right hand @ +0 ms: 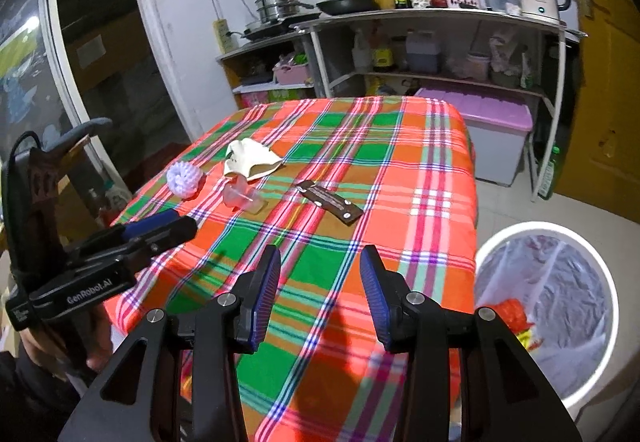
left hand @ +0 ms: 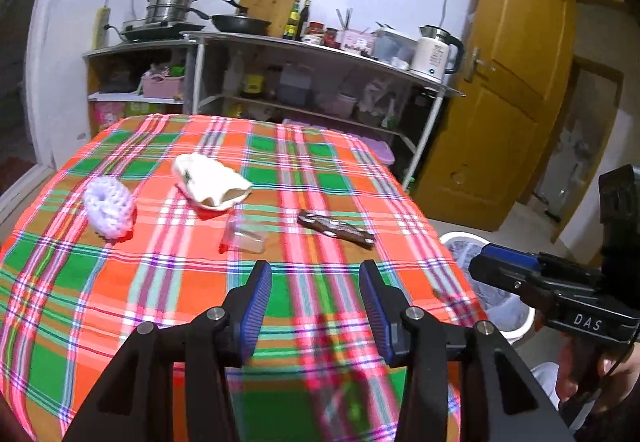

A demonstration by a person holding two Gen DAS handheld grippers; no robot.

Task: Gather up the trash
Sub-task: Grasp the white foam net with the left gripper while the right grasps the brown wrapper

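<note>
On the plaid tablecloth (left hand: 168, 282) lie a brown snack wrapper (left hand: 336, 229), a clear plastic cup on its side (left hand: 245, 236), a cream crumpled wrapper (left hand: 212, 181) and a white foam net (left hand: 109, 207). The same four show in the right wrist view: wrapper (right hand: 330, 202), cup (right hand: 244, 199), cream wrapper (right hand: 250, 159), net (right hand: 185, 178). My left gripper (left hand: 316, 278) is open and empty above the near table. My right gripper (right hand: 320, 266) is open and empty over the table's near right part, beside the white bin (right hand: 600, 282).
The bin, lined with a clear bag, holds a red-and-yellow piece (right hand: 514, 318) and stands on the floor right of the table. Kitchen shelves (left hand: 320, 54) stand behind the table. A purple-lidded box (right hand: 492, 122) sits under the shelves. A yellow door (left hand: 500, 82) is right.
</note>
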